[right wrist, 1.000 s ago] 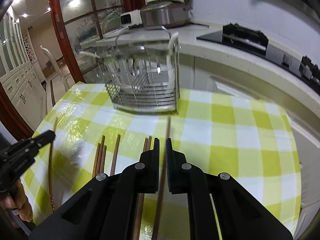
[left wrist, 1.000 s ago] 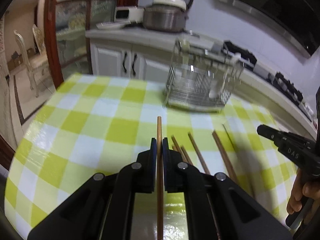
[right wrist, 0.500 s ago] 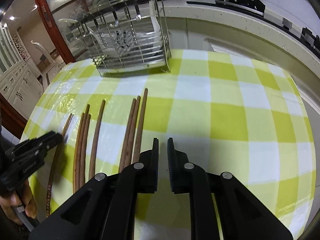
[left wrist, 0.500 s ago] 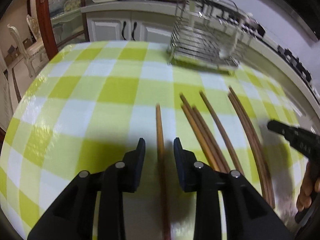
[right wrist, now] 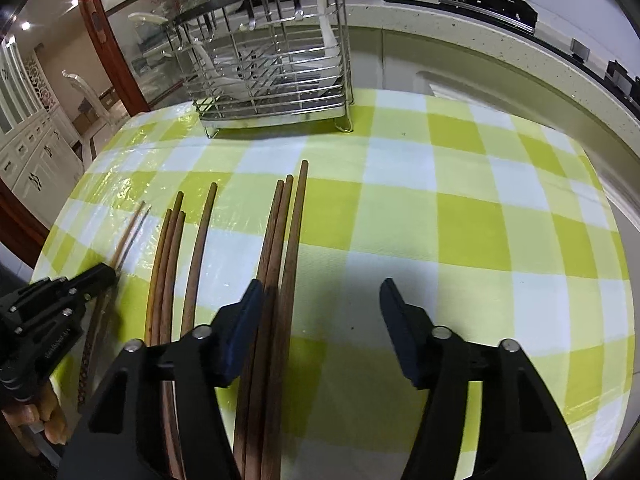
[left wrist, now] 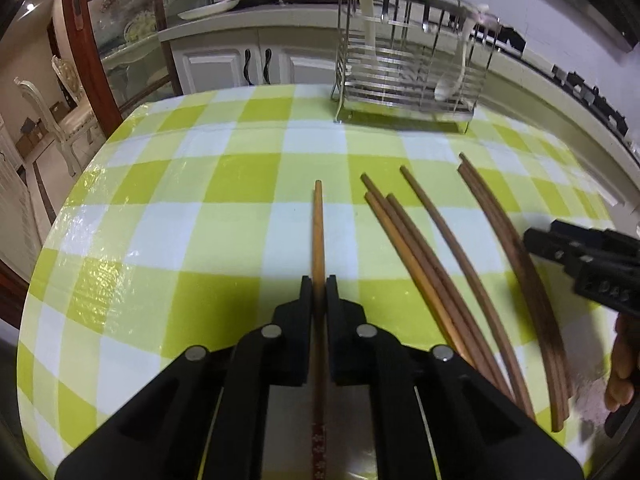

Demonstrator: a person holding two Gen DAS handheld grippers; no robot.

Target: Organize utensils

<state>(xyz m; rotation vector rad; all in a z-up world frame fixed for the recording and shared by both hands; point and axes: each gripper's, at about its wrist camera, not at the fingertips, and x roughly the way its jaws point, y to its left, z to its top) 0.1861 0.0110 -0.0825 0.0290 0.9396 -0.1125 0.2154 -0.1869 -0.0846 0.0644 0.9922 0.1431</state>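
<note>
Several brown wooden chopsticks [left wrist: 432, 248] lie side by side on the green-and-white checked tablecloth [left wrist: 224, 176]. My left gripper [left wrist: 319, 282] is shut on one lighter chopstick [left wrist: 318, 224] that points away over the cloth. My right gripper [right wrist: 320, 292] is open wide, low over the cloth, its left finger [right wrist: 244, 316] resting over a group of three chopsticks [right wrist: 280, 248]. A wire utensil rack [right wrist: 272, 68] holding white spoons stands at the far side; it also shows in the left wrist view [left wrist: 408, 68]. Each gripper shows in the other's view: the right gripper [left wrist: 576, 248], the left gripper [right wrist: 60, 304].
A kitchen counter [right wrist: 480, 36] with a stove runs behind the table. White cabinets [left wrist: 240, 64], a rice cooker and a glass door with a red frame [left wrist: 88, 40] stand beyond. The table's edge curves close on both sides.
My left gripper has closed on the single chopstick it straddled. My right gripper has opened wide and moved over the three chopsticks on the cloth.
</note>
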